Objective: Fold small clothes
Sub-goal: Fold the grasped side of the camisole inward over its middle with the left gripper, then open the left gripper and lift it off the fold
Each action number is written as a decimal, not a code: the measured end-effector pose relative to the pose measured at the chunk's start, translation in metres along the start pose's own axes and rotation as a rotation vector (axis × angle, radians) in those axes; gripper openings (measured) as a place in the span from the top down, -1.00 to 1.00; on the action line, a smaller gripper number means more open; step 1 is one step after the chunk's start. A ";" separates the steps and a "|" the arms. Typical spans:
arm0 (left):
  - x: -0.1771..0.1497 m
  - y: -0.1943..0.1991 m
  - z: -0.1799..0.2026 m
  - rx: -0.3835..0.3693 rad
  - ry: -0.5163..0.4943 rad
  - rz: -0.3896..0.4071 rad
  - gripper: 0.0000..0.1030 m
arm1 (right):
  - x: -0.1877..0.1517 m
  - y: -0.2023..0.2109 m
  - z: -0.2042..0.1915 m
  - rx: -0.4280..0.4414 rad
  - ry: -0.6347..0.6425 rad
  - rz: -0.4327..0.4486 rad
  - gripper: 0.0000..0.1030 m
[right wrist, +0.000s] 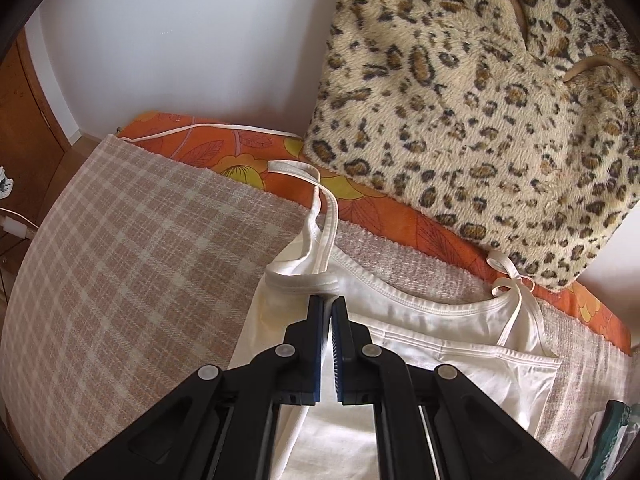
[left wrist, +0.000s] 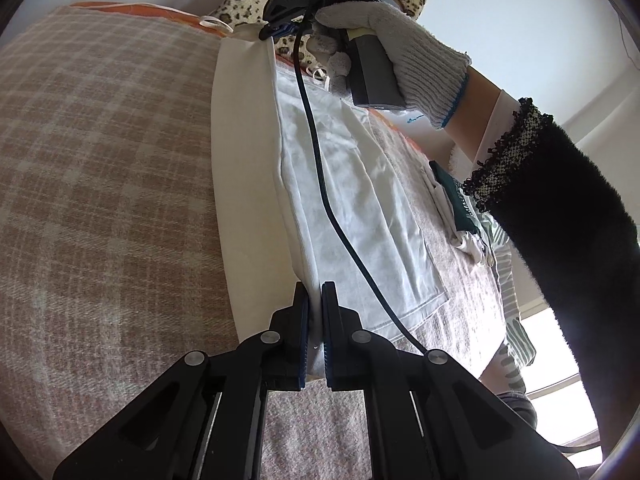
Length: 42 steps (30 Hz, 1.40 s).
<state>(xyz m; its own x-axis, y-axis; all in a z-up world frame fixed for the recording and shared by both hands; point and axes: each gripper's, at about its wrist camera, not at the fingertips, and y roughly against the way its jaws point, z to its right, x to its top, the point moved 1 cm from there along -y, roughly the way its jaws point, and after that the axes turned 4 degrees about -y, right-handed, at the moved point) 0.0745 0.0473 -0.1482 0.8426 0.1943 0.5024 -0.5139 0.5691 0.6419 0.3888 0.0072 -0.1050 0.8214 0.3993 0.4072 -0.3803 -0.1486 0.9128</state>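
Observation:
A white strappy top (left wrist: 360, 200) lies on a plaid blanket (left wrist: 100, 160), with its left side lifted along a fold. My left gripper (left wrist: 315, 300) is shut on the top's lower edge. My right gripper (right wrist: 327, 304) is shut on the top (right wrist: 440, 328) at its upper edge by the shoulder strap (right wrist: 320, 216). The right gripper also shows in the left wrist view (left wrist: 276, 32), held by a gloved hand (left wrist: 400, 48), at the far end of the fold. A second strap (right wrist: 516, 292) lies to the right.
A leopard-print plush cushion (right wrist: 480, 100) leans on the wall behind an orange floral sheet (right wrist: 240, 152). A cable (left wrist: 332, 200) hangs across the top. More small clothes, green and white (left wrist: 460, 208), lie to the right. A wooden door (right wrist: 24, 128) stands at left.

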 end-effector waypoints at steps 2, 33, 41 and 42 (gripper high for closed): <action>0.001 -0.004 0.006 -0.004 -0.018 -0.005 0.91 | -0.002 0.000 0.008 -0.009 -0.008 -0.001 0.97; -0.002 -0.068 0.050 -0.051 -0.122 -0.166 0.69 | -0.010 -0.033 0.054 -0.031 -0.051 -0.027 0.55; -0.009 -0.067 0.061 -0.077 -0.157 -0.190 0.62 | -0.020 -0.025 0.086 -0.076 -0.073 -0.036 0.37; -0.009 -0.066 0.062 -0.071 -0.163 -0.190 0.62 | -0.021 -0.022 0.091 -0.077 -0.081 -0.032 0.36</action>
<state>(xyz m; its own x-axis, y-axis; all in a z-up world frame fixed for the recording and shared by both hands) 0.0906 -0.0411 -0.1595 0.8827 -0.0493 0.4673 -0.3317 0.6391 0.6939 0.4181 -0.0800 -0.1311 0.8640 0.3281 0.3819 -0.3826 -0.0654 0.9216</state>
